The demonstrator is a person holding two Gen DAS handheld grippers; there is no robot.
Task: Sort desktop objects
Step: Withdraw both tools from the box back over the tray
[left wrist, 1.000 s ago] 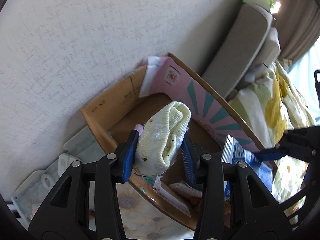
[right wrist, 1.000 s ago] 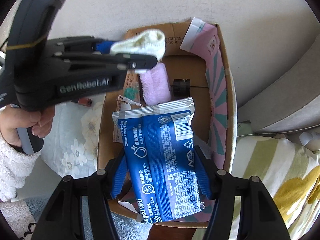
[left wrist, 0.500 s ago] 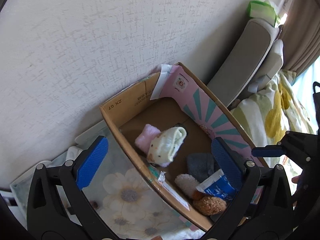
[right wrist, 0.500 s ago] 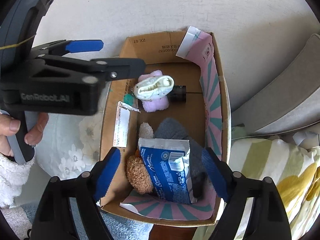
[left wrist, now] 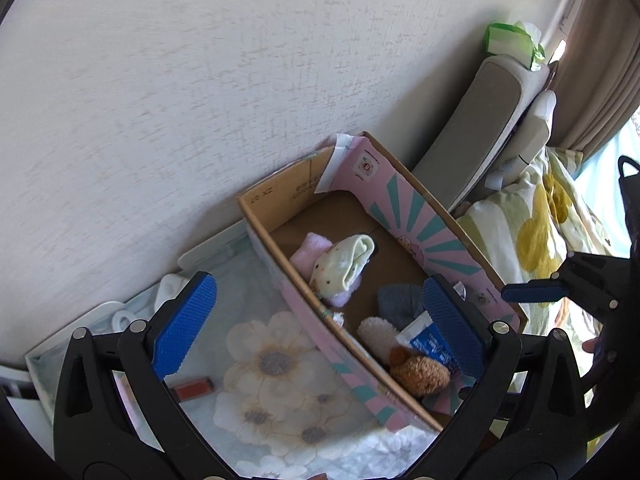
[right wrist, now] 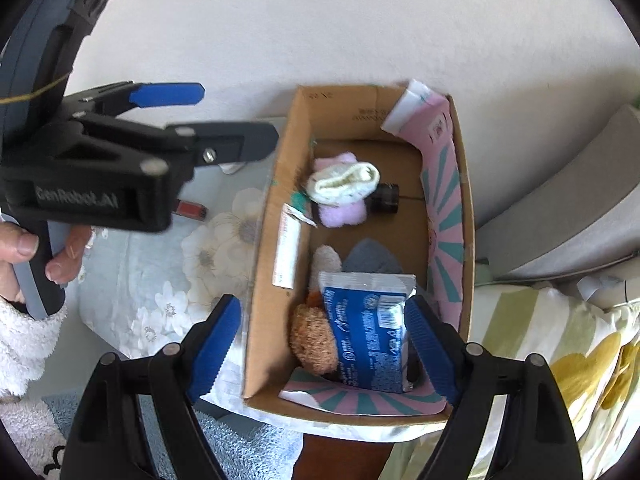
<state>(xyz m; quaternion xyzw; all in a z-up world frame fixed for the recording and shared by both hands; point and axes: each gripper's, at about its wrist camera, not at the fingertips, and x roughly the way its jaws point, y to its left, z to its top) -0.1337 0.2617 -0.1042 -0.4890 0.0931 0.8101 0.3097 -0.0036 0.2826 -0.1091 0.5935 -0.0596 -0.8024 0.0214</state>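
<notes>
Left gripper spread wide, empty, above the flowered cloth and box. Right gripper also parted, nothing held, over the box's near end. Inside: blue packet on the brown plush toy; cream sock atop the pink sock at the far end.

The blue packet hides part of the brown plush toy and grey cloth.
</notes>
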